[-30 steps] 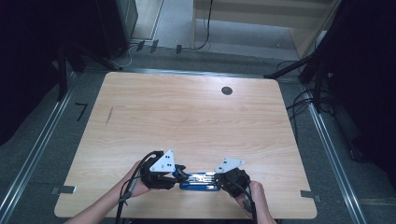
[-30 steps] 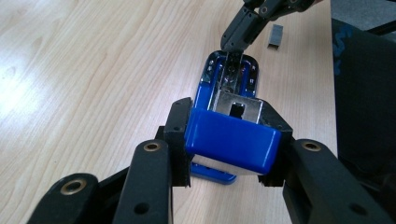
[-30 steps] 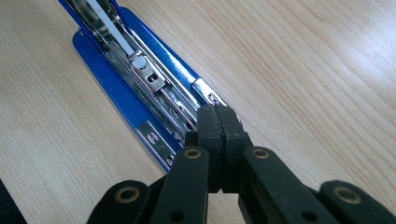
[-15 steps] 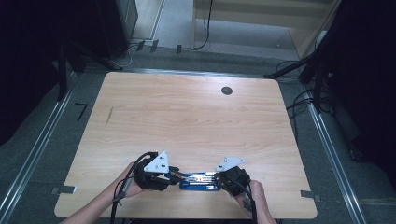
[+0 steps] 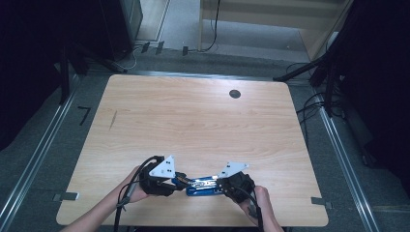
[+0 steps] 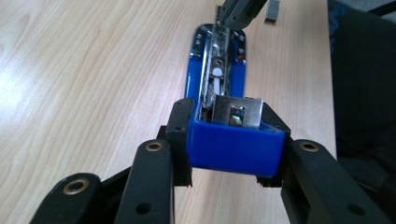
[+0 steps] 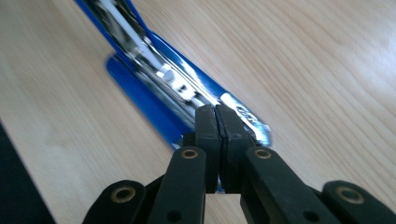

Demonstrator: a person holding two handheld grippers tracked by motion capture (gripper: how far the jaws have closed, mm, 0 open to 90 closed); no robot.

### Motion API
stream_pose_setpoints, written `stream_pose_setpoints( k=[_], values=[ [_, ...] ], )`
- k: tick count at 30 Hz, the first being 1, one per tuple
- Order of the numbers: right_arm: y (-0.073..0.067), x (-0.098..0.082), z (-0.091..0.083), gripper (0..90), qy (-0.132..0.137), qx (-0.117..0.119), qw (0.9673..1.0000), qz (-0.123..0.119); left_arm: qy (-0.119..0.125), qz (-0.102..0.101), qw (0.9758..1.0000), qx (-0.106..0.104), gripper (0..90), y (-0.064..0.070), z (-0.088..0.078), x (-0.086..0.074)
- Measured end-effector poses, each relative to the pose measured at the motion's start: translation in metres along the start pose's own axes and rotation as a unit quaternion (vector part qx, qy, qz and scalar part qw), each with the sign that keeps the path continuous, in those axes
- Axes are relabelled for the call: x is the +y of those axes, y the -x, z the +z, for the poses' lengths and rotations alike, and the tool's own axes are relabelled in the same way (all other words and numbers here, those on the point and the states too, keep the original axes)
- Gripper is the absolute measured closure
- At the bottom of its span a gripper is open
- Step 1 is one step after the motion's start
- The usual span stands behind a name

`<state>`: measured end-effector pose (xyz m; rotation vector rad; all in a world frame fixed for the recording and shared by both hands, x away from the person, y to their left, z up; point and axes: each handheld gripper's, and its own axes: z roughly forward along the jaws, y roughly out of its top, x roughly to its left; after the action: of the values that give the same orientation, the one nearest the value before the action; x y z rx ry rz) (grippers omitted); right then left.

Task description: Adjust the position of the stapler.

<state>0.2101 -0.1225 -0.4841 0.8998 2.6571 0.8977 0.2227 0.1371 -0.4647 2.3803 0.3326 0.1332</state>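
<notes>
A blue stapler point(image 5: 204, 186) with a shiny metal top lies lengthwise near the table's front edge. My left gripper point(image 5: 183, 181) is shut on its rear end: in the left gripper view the black pads point(image 6: 180, 140) press both sides of the blue stapler point(image 6: 219, 79) body, and the jaws of the left gripper point(image 6: 232, 144) have just been closing a little on it. My right gripper point(image 5: 220, 185) sits at the stapler's front end. Seen in its own view, the right gripper point(image 7: 217, 119) has its jaws closed pad to pad, with the tips on the metal top of the stapler point(image 7: 154, 79).
The wooden table point(image 5: 193, 121) has a black round grommet point(image 5: 235, 94) at the back right and a short dark mark point(image 5: 112, 120) at the left. The table's front edge runs just behind both hands. Cables point(image 5: 309, 104) lie on the floor to the right.
</notes>
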Motion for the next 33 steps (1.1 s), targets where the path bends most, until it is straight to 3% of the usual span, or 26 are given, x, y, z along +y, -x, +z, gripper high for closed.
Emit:
stream_pose_setpoints(
  k=[5, 9, 13, 16, 24, 28, 32, 33],
  values=[
    [-0.013, 0.017, 0.005, 90.0, 0.043, 0.037, 0.9982, -0.02, 0.0, 0.007, 1.0, -0.002, 66.5, -0.001, 0.001, 0.003],
    [-0.029, 0.027, 0.014, 90.0, 0.065, 0.047, 0.9959, -0.042, 0.003, 0.005, 1.0, -0.004, 66.5, -0.001, 0.001, 0.003],
    [-0.035, 0.032, 0.016, 90.0, 0.079, 0.05, 0.994, -0.057, 0.004, 0.005, 1.0, -0.004, 66.5, -0.001, 0.001, 0.003],
    [-0.04, 0.036, 0.021, 90.0, 0.078, 0.056, 0.9937, -0.057, 0.003, 0.009, 1.0, -0.002, 66.4, -0.001, 0.001, 0.003],
    [-0.036, 0.034, 0.025, 90.0, 0.081, 0.065, 0.9935, -0.046, 0.004, 0.017, 0.9998, 0.004, 64.8, 0.001, 0.001, 0.004],
    [-0.036, 0.034, 0.026, 90.0, 0.079, 0.064, 0.9938, -0.045, 0.005, 0.02, 0.9997, 0.014, 55.1, 0.004, 0.0, 0.007],
    [-0.035, 0.033, 0.025, 90.0, 0.079, 0.064, 0.9937, -0.047, 0.033, 0.025, 0.9989, 0.021, 52.3, 0.008, -0.01, 0.012],
    [-0.036, 0.033, 0.026, 90.0, 0.079, 0.063, 0.9937, -0.047, 0.055, 0.025, 0.9975, 0.038, 52.4, 0.01, -0.016, 0.016]
  ],
)
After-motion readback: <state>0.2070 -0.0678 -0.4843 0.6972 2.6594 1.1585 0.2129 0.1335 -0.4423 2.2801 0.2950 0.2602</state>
